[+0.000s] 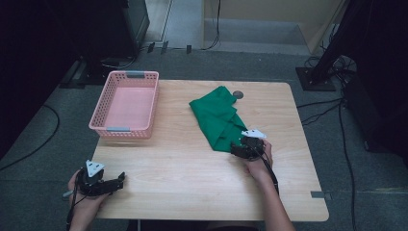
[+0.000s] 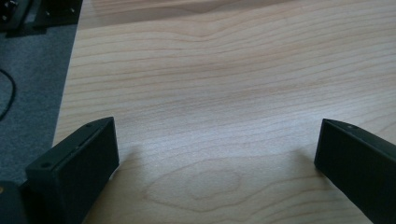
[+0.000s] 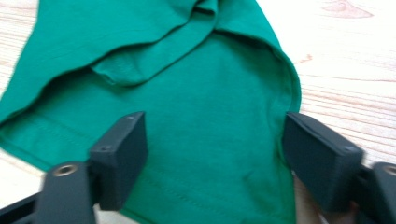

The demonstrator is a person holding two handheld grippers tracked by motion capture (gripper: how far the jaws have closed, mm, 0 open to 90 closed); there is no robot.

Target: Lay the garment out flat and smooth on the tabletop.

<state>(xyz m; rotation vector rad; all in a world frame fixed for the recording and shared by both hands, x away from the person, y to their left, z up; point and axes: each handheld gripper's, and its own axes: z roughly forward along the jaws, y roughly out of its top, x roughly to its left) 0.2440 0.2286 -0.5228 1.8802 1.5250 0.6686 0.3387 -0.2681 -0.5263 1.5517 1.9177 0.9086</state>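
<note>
A green folded cloth (image 1: 219,118) lies on the wooden table (image 1: 192,168), right of centre. My right gripper (image 1: 236,148) rests at the cloth's near end, open; in the right gripper view (image 3: 215,149) its jaws stand wide apart over the green cloth (image 3: 187,98), gripping nothing. My left gripper (image 1: 120,180) sits at the table's front left corner, held by a hand and pointing right. The left gripper view (image 2: 215,149) has its jaws spread wide over bare wood with nothing between them.
A pink plastic basket (image 1: 126,129) stands at the table's back left with nothing in it. A small dark round disc (image 1: 237,94) lies just behind the cloth. Cables and dark stands sit on the grey floor around the table.
</note>
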